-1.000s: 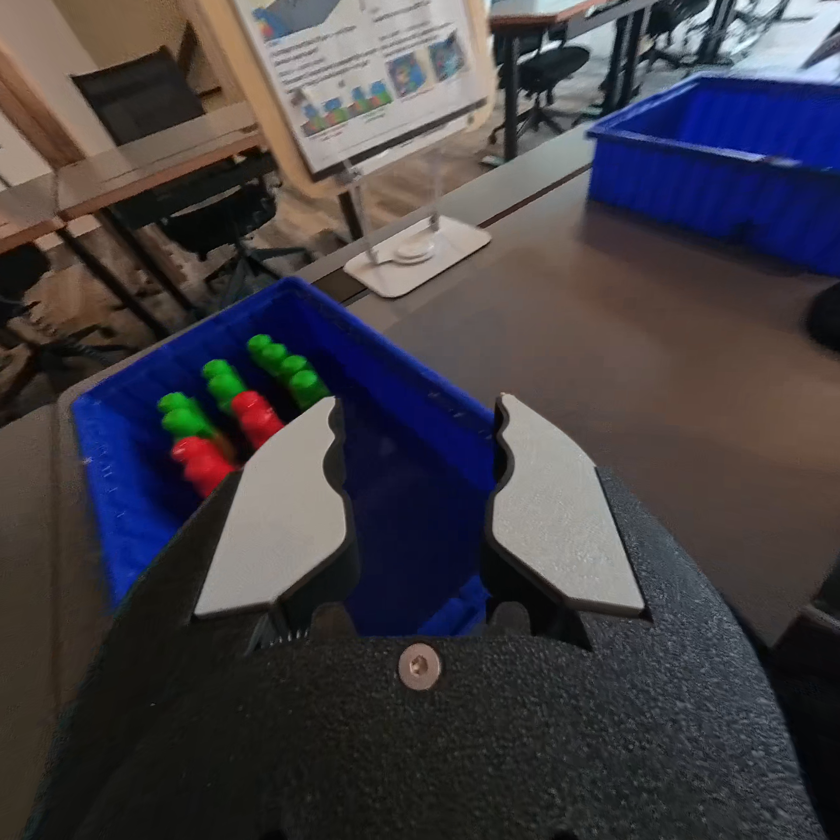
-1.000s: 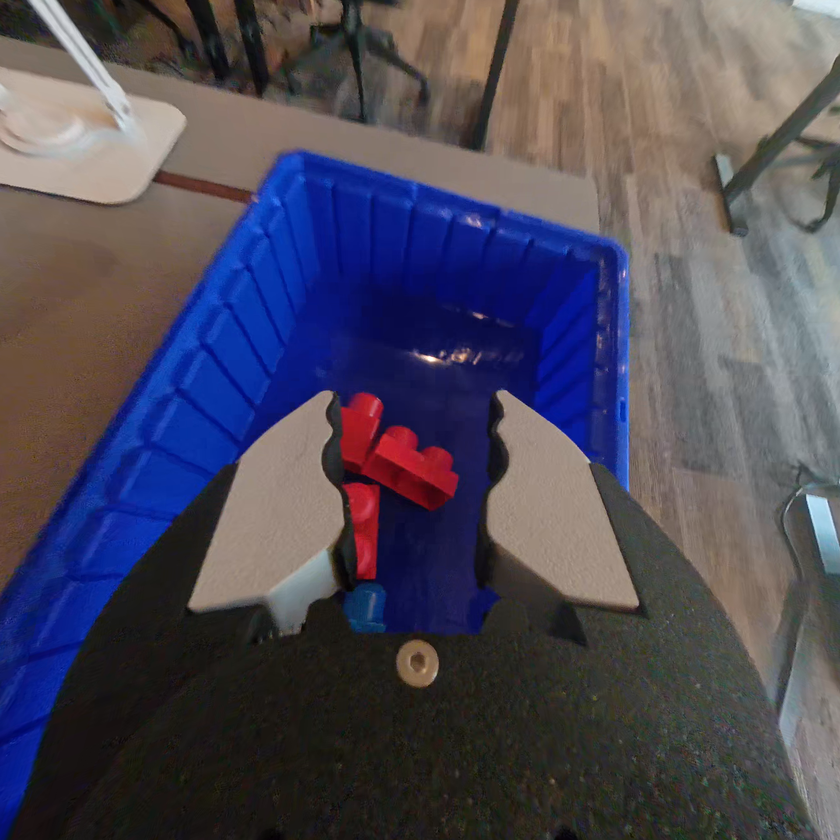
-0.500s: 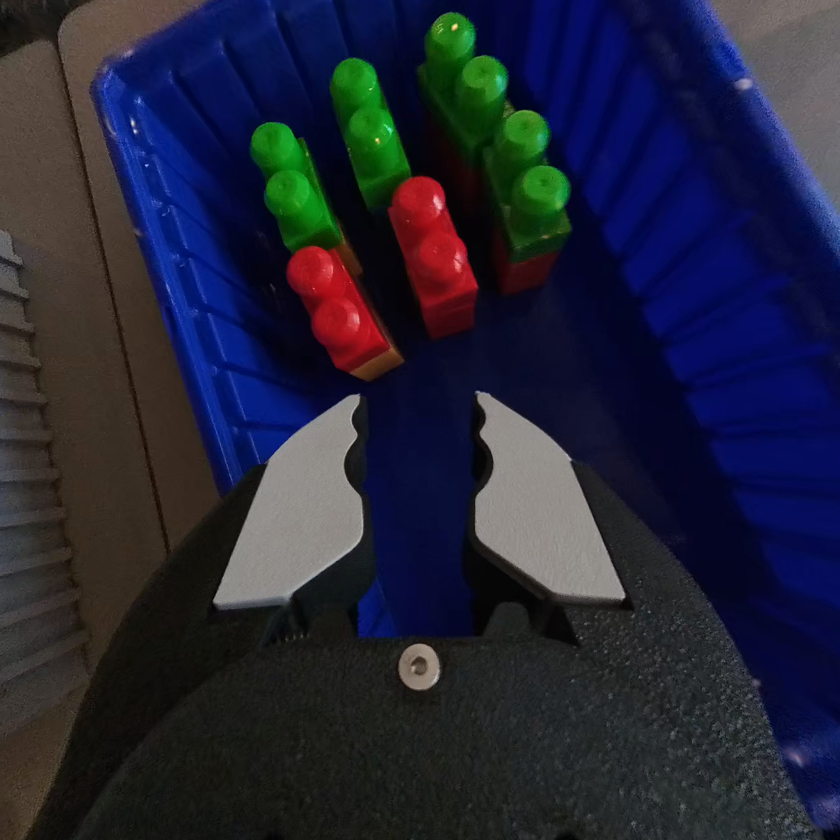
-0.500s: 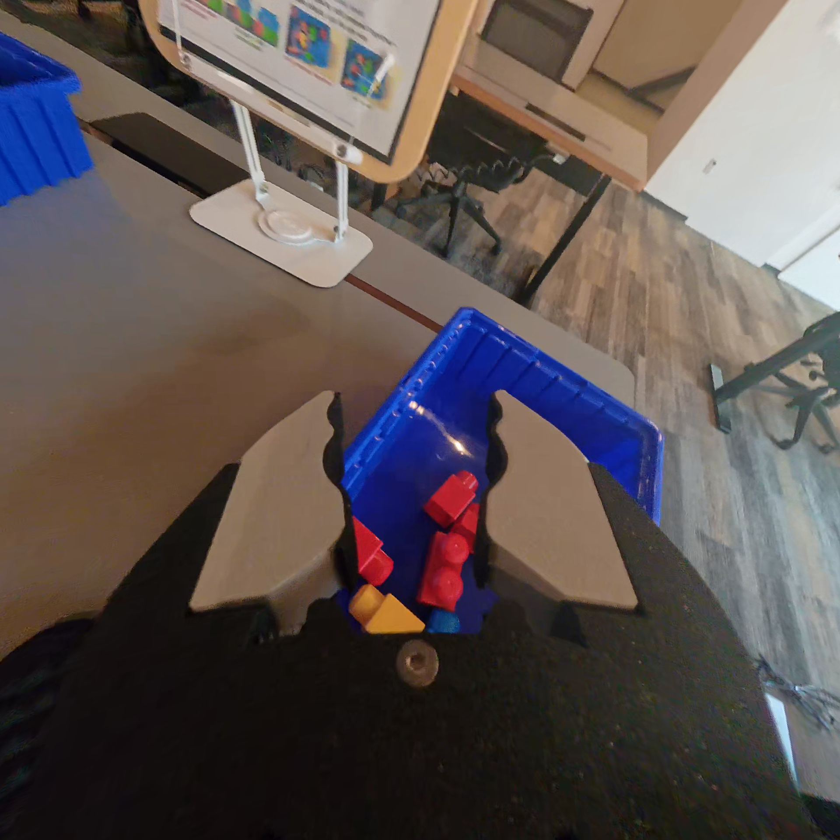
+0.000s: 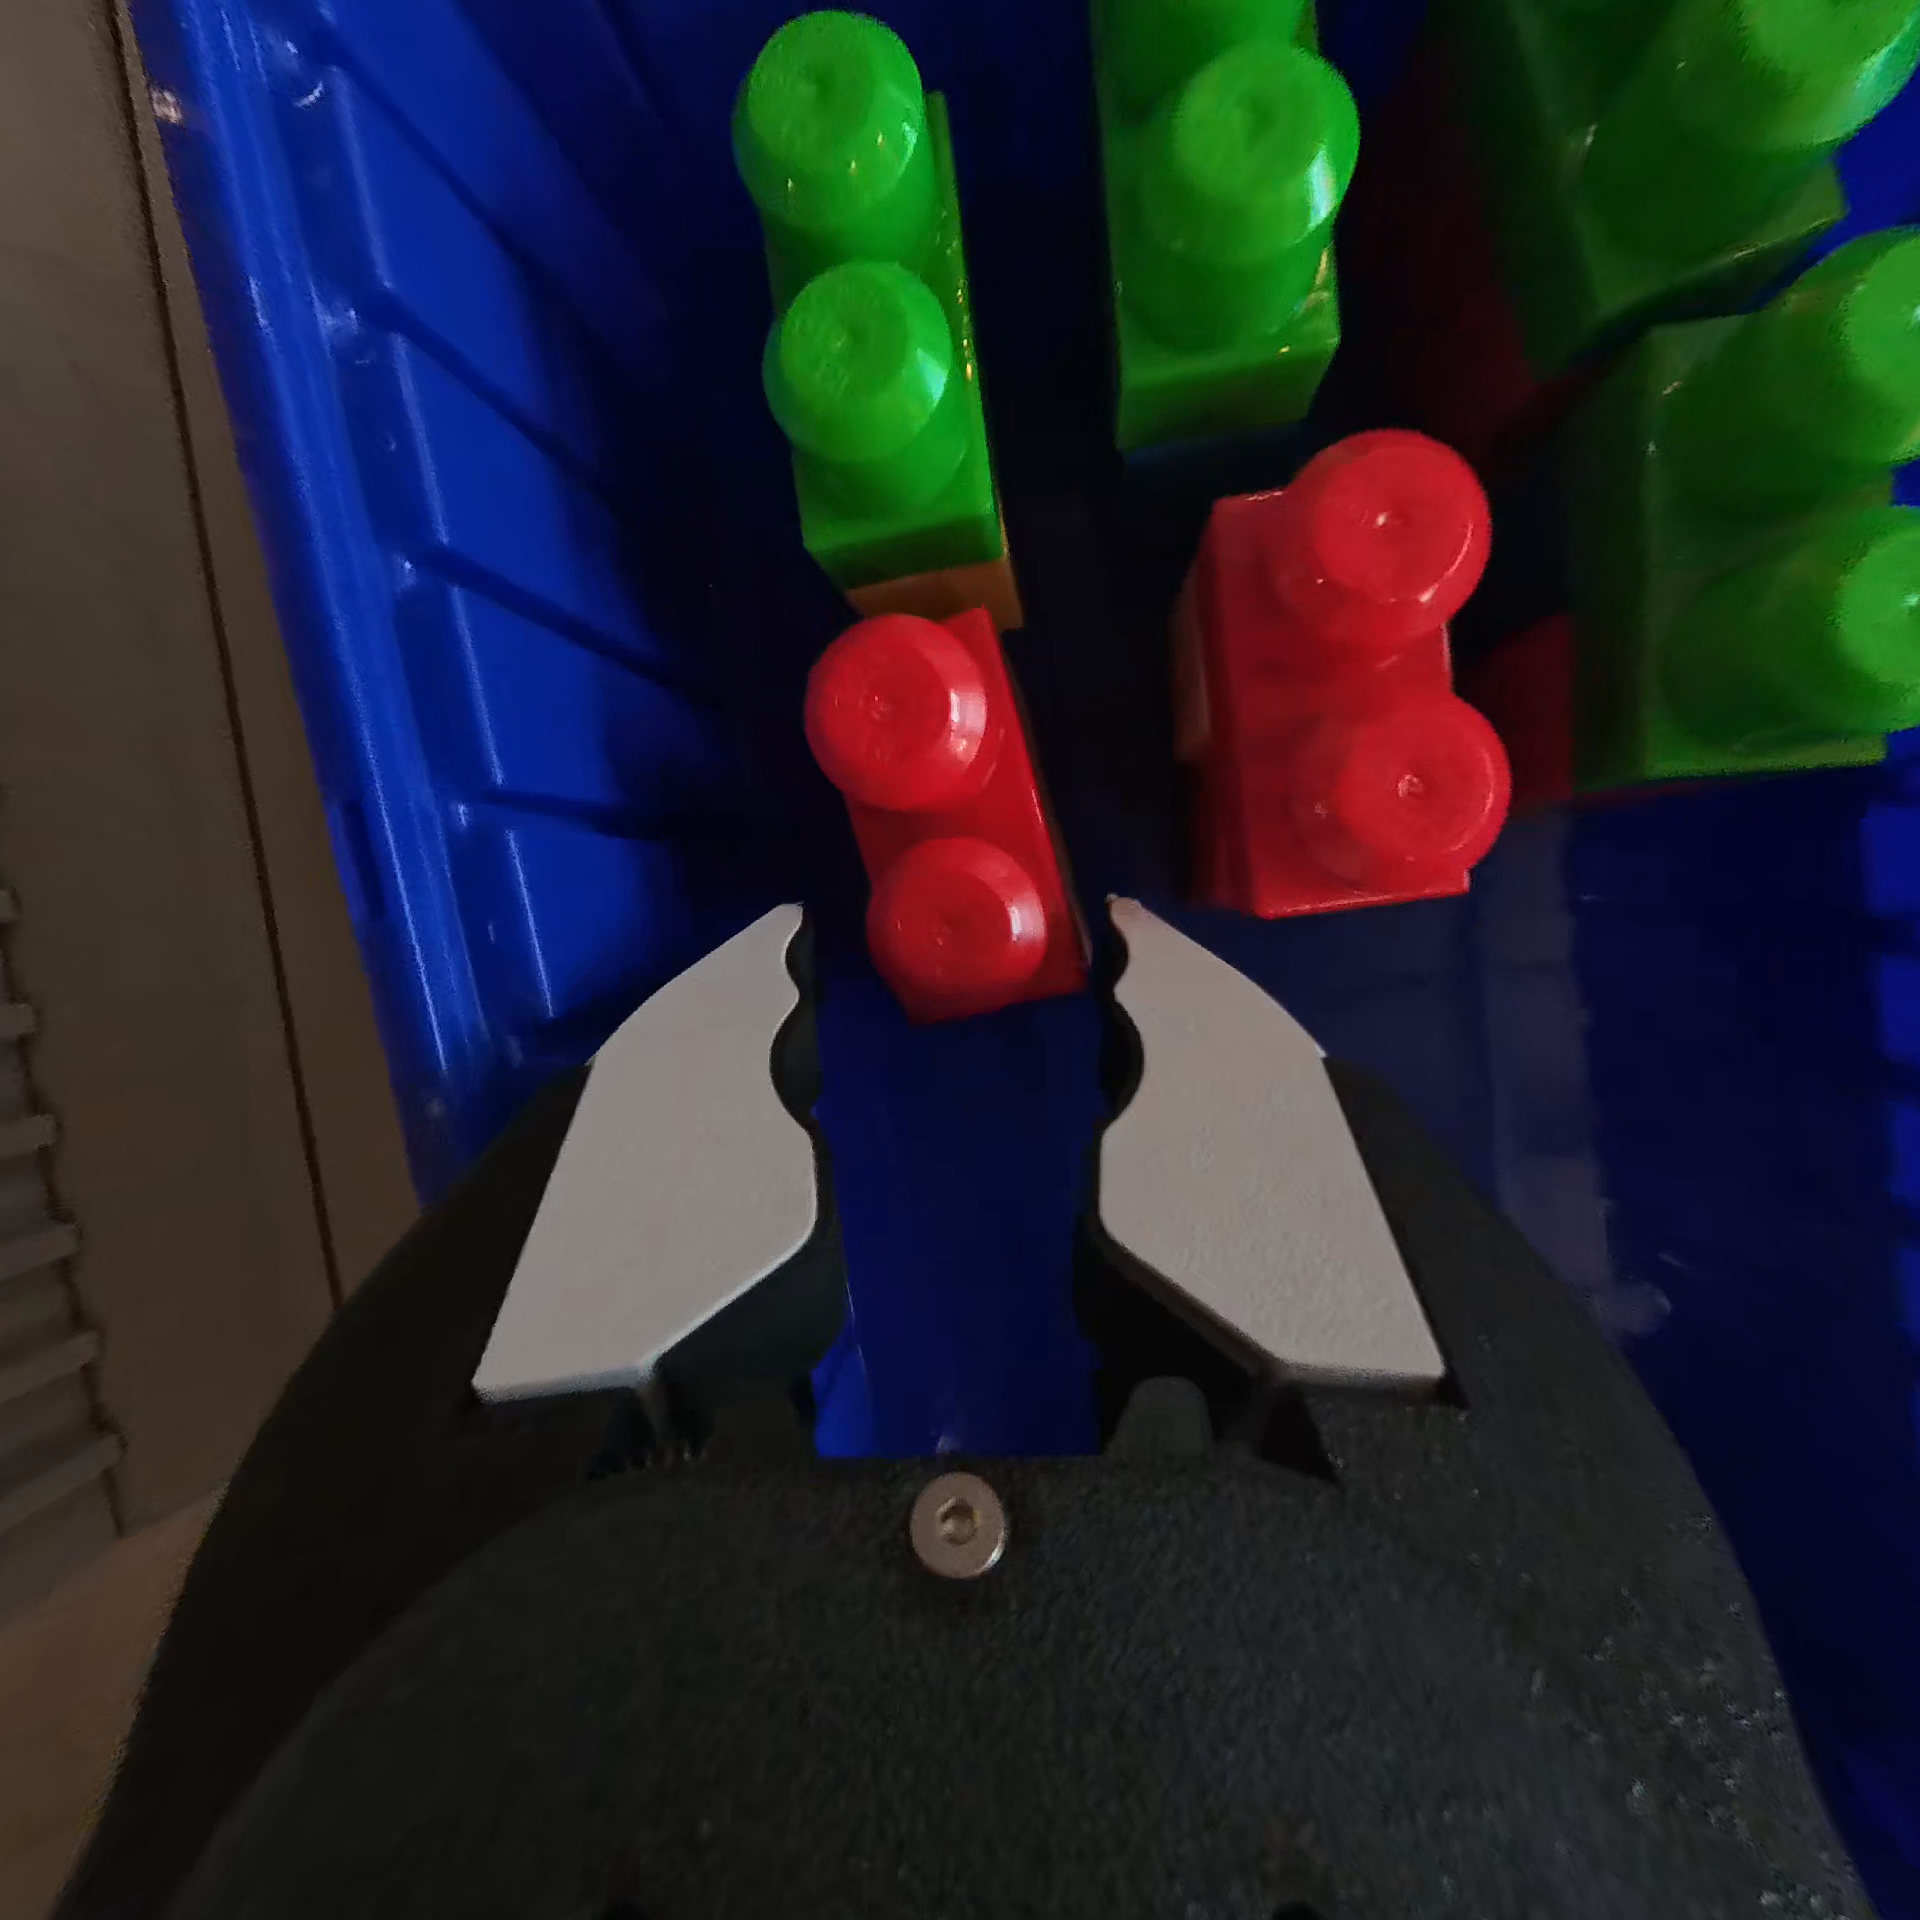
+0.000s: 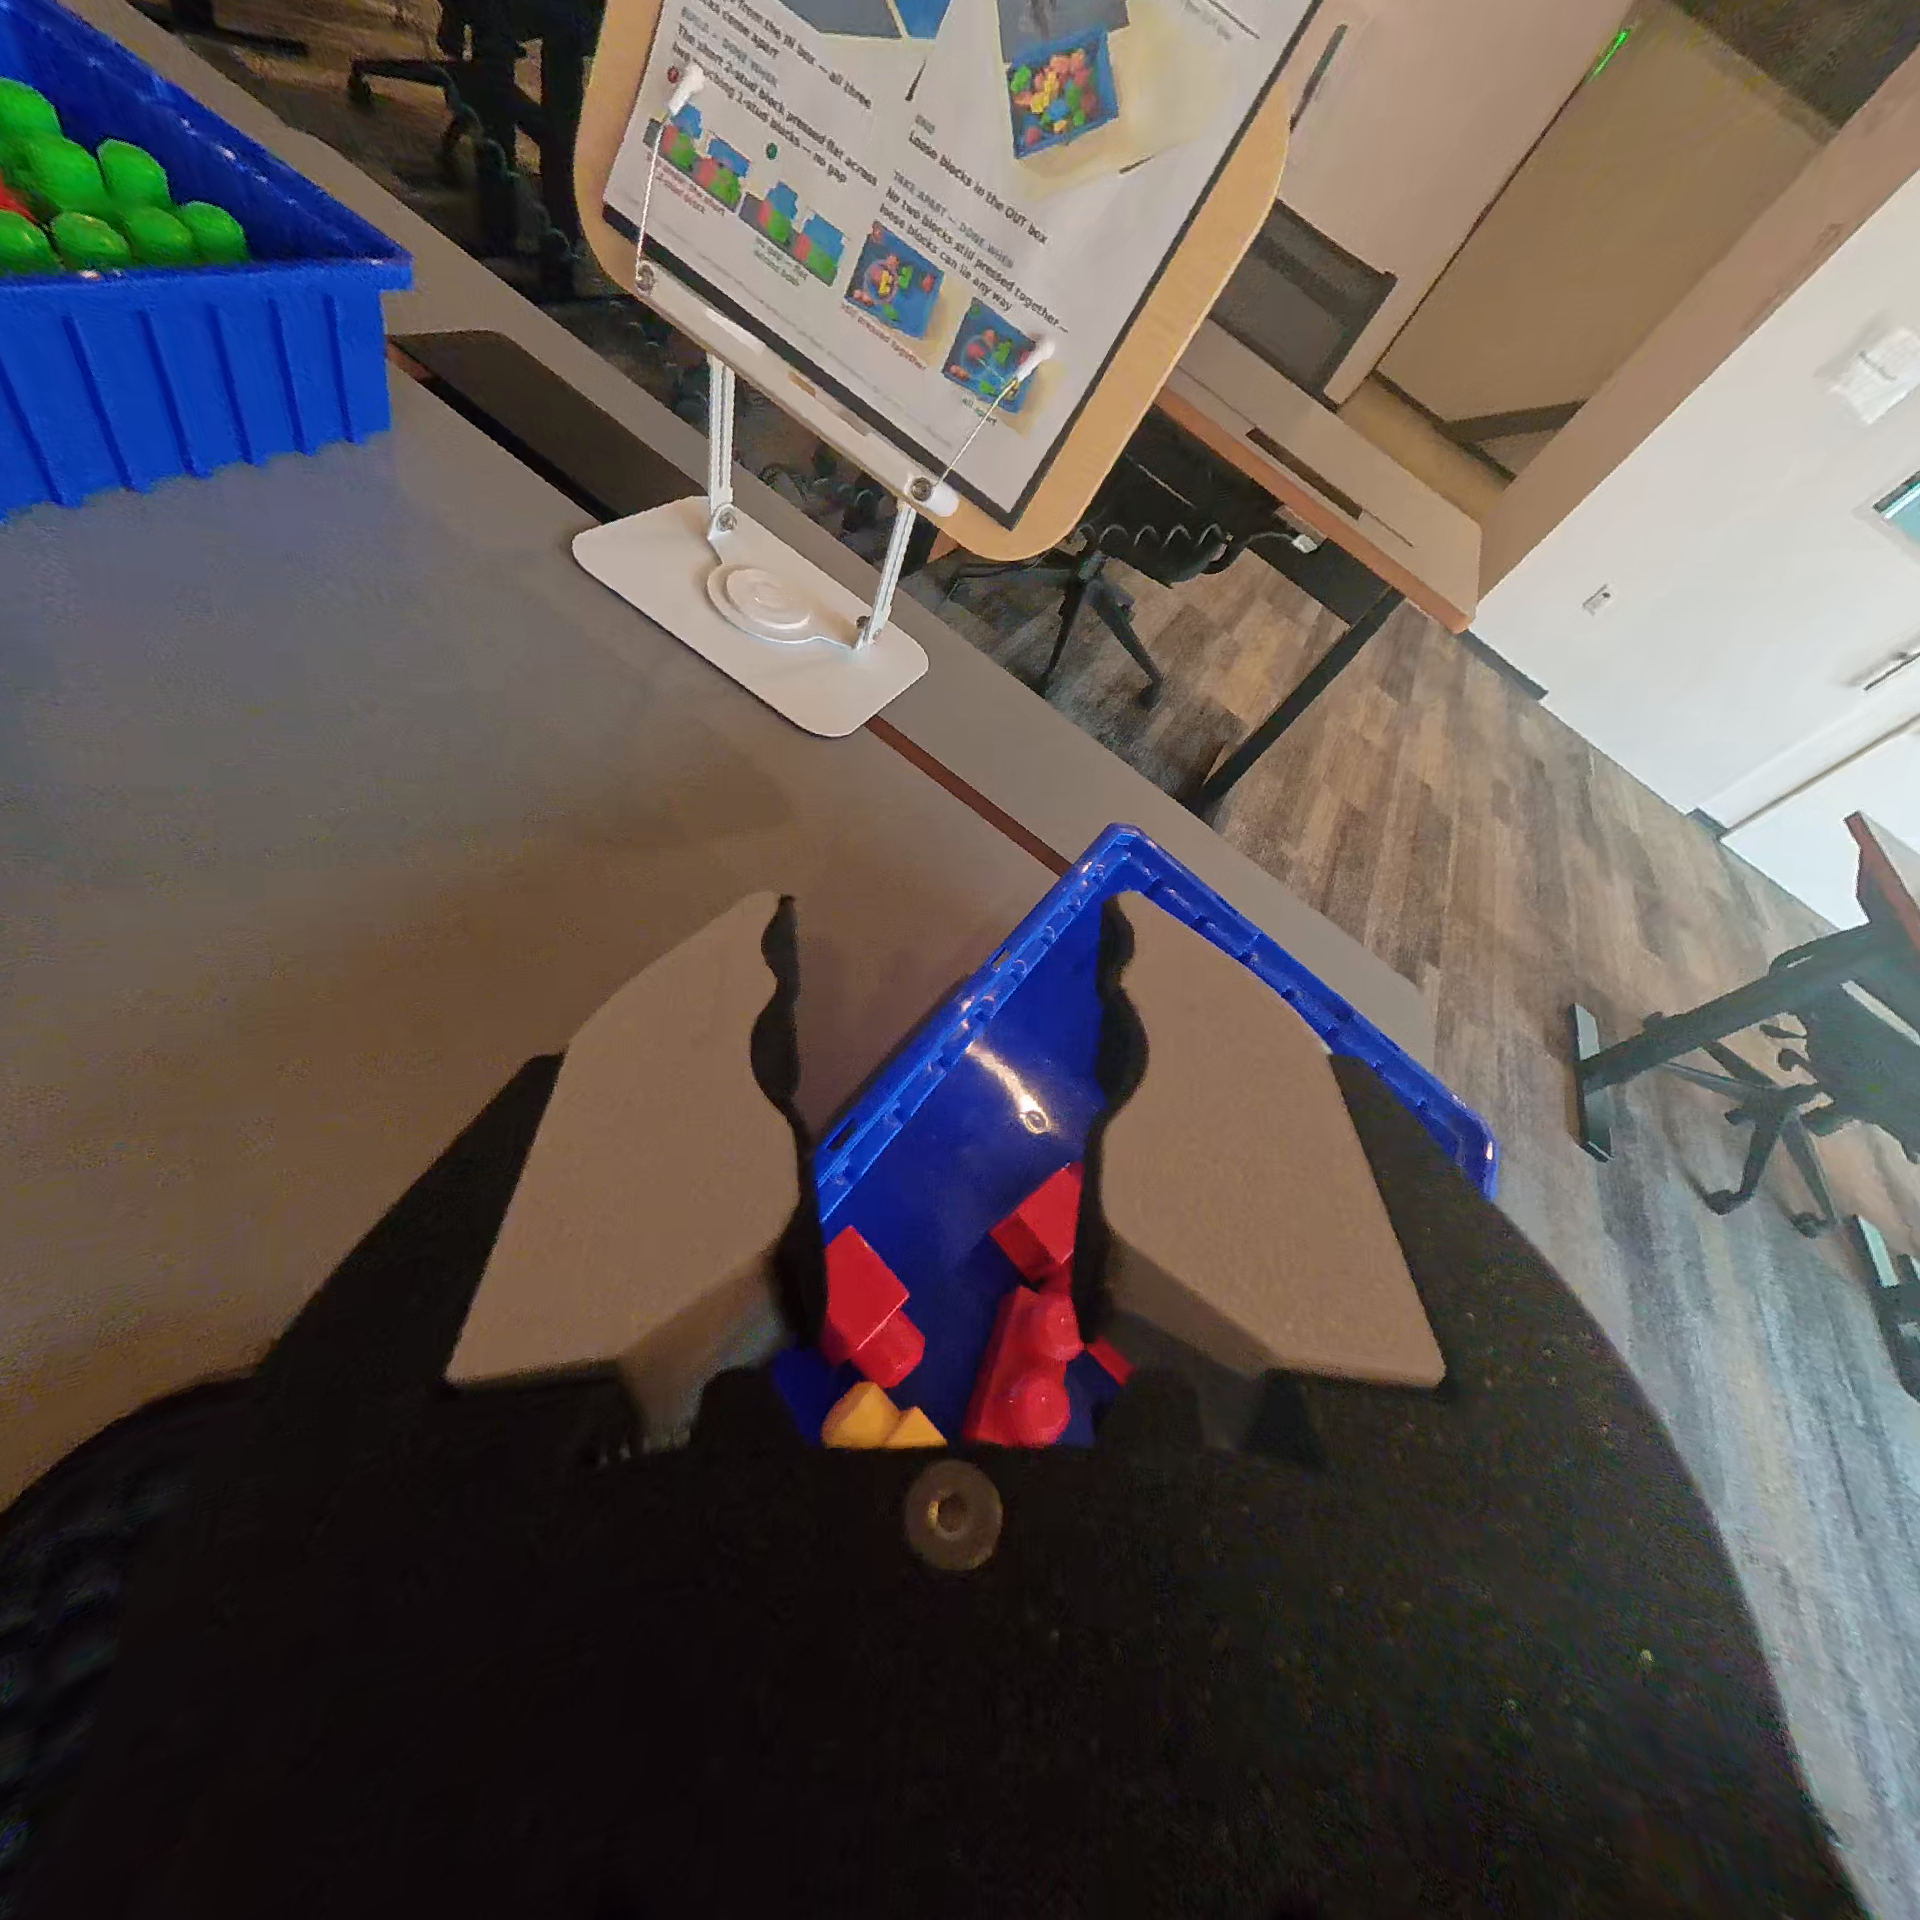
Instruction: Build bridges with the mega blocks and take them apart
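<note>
The left hand-held gripper (image 5: 956, 935) is released, its jaws spread just wider than the near red block (image 5: 951, 821), whose near end sits between the fingertips. No contact is visible on either side. This block stands in the left bin (image 5: 468, 623), apparently atop a lower piece, with a green block (image 5: 883, 343) in line just behind it and a second red block (image 5: 1340, 675) close on the right.

The right hand-held gripper (image 6: 951, 925) is also released and holds nothing. It hangs over the right bin (image 6: 1299, 997), which contains loose red blocks (image 6: 1023, 1351) and a yellow piece (image 6: 878, 1418). The sign stand (image 6: 758, 613) sits on the table (image 6: 312, 779) between the bins.

Risks, as judged from this position:

- Narrow gap: the right fingertip (image 5: 1127, 925) is close to the second red block. Lateral drift may knock it over.
- Shallow engagement: only the block's near end lies between the jaws. Closing now may make the block pivot or slip out.
- Stud joint: a lift may drag the lower piece up, or separate it unintentionally.
- Bin wall: the ribbed wall is close on the left and limits correction.
</note>
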